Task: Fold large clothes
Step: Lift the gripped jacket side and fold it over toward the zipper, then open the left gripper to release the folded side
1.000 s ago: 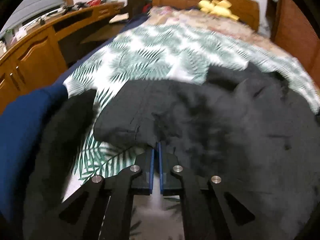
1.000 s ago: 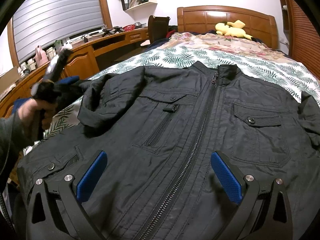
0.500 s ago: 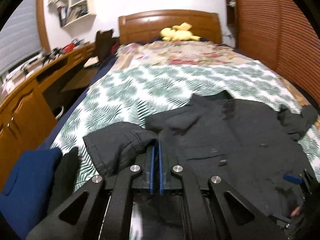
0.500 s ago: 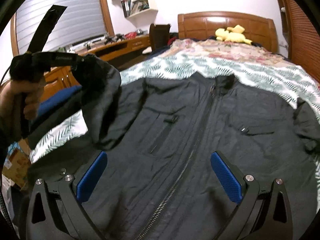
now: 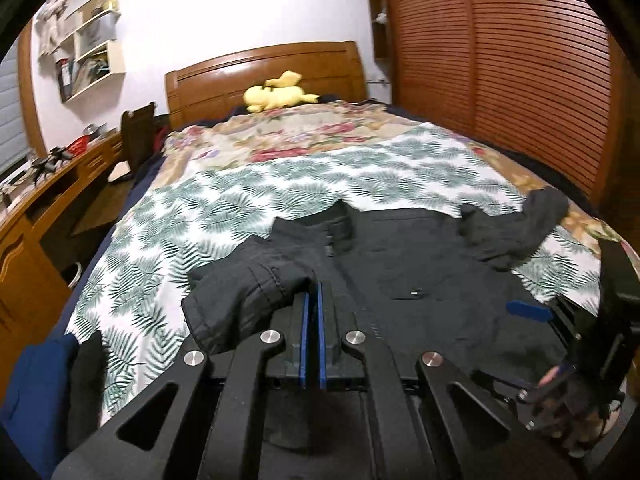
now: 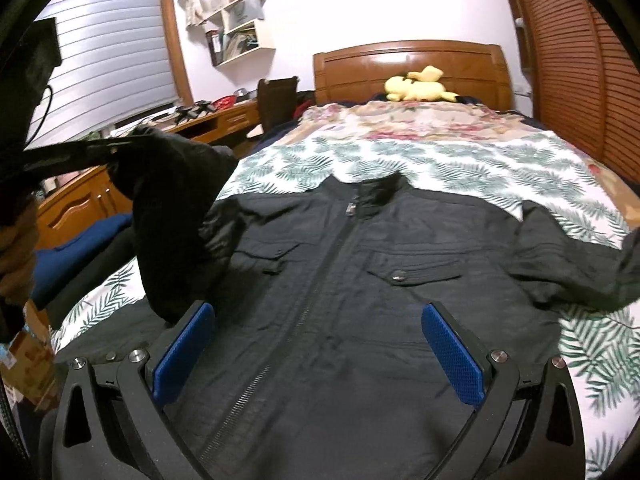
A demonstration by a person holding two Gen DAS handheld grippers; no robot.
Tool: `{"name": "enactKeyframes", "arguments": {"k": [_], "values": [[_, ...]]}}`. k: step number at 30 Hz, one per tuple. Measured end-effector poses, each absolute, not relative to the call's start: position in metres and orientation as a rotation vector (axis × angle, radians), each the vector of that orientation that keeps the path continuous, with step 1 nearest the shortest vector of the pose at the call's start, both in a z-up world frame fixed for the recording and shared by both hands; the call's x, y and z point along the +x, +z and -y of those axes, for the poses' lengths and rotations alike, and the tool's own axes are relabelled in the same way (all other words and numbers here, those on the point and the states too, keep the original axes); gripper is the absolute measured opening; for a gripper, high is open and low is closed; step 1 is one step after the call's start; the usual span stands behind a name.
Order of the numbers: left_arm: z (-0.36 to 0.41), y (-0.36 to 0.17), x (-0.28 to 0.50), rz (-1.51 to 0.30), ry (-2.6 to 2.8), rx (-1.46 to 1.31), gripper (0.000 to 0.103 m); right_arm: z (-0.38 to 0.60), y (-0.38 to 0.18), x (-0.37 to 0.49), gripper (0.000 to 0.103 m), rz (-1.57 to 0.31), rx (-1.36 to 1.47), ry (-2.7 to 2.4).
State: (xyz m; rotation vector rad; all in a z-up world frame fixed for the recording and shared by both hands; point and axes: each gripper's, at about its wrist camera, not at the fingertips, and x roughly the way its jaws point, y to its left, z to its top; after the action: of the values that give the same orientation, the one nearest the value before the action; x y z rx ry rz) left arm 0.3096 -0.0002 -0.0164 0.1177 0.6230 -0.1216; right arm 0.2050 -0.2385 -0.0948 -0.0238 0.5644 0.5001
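Evidently the black jacket (image 6: 340, 280) lies front-up and zipped on the bed (image 6: 440, 160), collar toward the far headboard, spread flat so its sides can be folded inward. The left hand-held gripper (image 5: 312, 300) is clamped on the left sleeve (image 5: 240, 292), raised off the leaf-print cover, seemingly to carry it across the chest. The right hand-held gripper (image 6: 320, 344) hovers with its jaws spread wide over the near hem, holding nothing, likely ready to steady the body.
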Motion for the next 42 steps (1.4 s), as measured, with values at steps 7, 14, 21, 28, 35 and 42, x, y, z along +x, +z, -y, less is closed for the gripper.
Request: {"name": "enactKeyframes", "arguments": {"k": [7, 14, 21, 28, 35, 42], "values": [[0.03, -0.032, 0.294, -0.654, -0.161, 0.145, 0.004, 0.248, -0.083, 0.184, 0.103, -0.546, -0.011, 0.455], [0.037, -0.054, 0.274, -0.686, -0.196, 0.109, 0.004, 0.249, -0.078, 0.168, 0.103, -0.541, -0.024, 0.428], [0.038, -0.076, 0.257, -0.714, -0.223, 0.062, 0.01, 0.249, -0.072, 0.164, 0.103, -0.556, -0.026, 0.402], [0.021, -0.09, 0.229, -0.674, -0.204, 0.018, 0.061, 0.236, -0.072, 0.158, 0.103, -0.577, -0.069, 0.41], [-0.013, -0.097, 0.209, -0.636, -0.164, -0.015, 0.073, 0.219, -0.08, 0.165, 0.102, -0.624, -0.078, 0.471], [-0.033, -0.095, 0.192, -0.617, -0.142, -0.003, 0.073, 0.188, -0.079, 0.183, 0.088, -0.645, -0.096, 0.563]]}}
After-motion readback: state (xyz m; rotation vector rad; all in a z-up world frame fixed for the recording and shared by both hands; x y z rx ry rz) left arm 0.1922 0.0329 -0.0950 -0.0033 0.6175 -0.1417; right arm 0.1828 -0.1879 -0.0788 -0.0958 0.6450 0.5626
